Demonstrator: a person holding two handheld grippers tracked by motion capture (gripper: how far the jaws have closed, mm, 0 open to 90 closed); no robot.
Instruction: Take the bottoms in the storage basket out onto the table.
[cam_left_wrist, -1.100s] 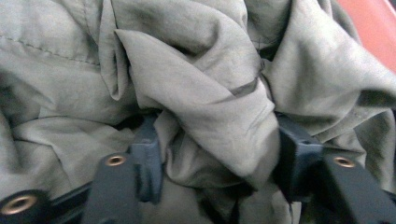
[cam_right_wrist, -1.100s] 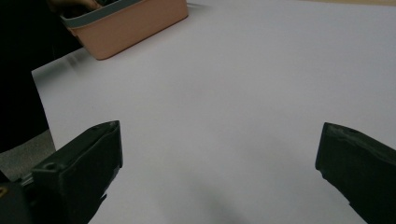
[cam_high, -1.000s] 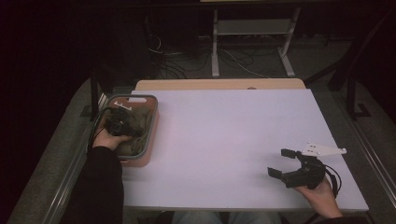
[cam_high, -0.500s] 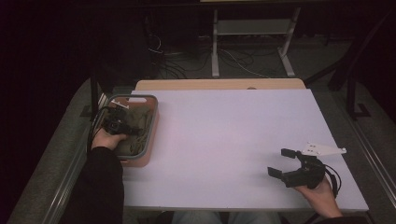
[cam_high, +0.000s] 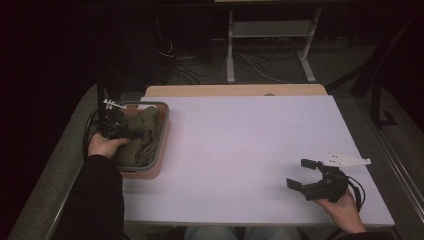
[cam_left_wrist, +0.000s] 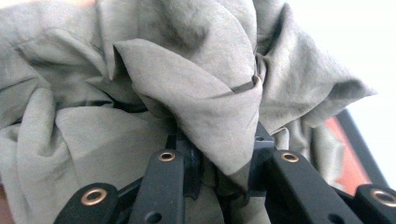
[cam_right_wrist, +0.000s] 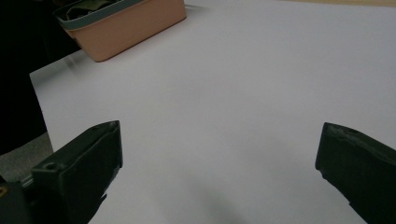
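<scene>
Left gripper view: a fold of the olive cloth (cam_left_wrist: 205, 107) is pinched at twelve o'clock by the left gripper (cam_left_wrist: 219, 163) inside the bin (cam_high: 162, 135), while the right gripper (cam_high: 306, 174) is held wide and empty, well apart at four o'clock on the table (cam_high: 240, 150).

The olive cloth (cam_left_wrist: 140, 88) ran past the top, left and bottom edges of the left gripper view, and a fold of it covered the tips of the left gripper (cam_left_wrist: 219, 158). In the high view the cloth hid the floor of the bin (cam_high: 164, 131). The right gripper view cut the bin off at its top edge; what lay inside could not be told
</scene>
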